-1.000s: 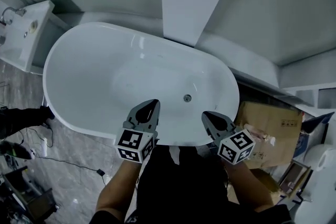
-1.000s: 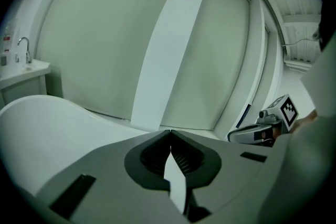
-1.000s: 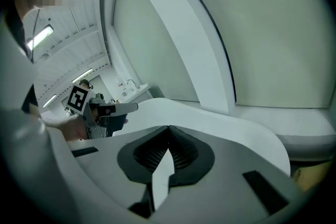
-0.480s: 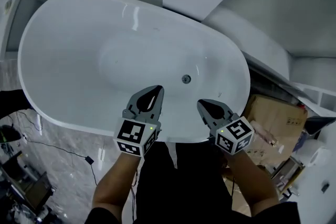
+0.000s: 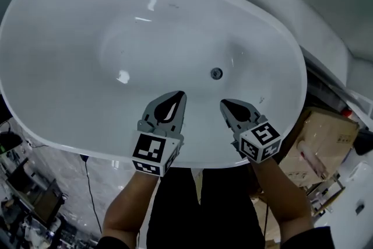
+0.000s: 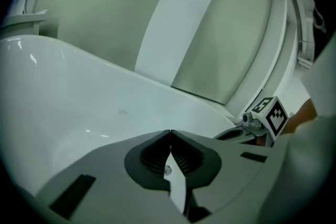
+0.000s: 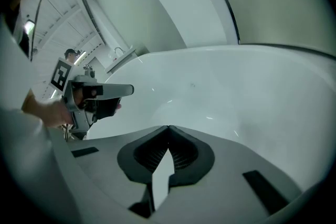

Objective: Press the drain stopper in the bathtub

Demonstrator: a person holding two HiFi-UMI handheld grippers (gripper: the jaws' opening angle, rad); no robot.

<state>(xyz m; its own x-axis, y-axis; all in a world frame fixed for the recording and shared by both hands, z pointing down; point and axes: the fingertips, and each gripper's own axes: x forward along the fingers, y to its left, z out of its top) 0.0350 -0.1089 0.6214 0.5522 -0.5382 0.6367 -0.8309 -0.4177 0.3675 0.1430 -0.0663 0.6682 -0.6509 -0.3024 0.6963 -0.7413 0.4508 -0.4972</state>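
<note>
White bathtub (image 5: 64, 143) fills more of your view now that you have leaned in, carrying your left gripper (image 5: 180, 94) and right gripper (image 5: 223, 104), both clenched empty, nearer the drain stopper (image 5: 216, 73), which sits unpressed just ahead of them.
</note>
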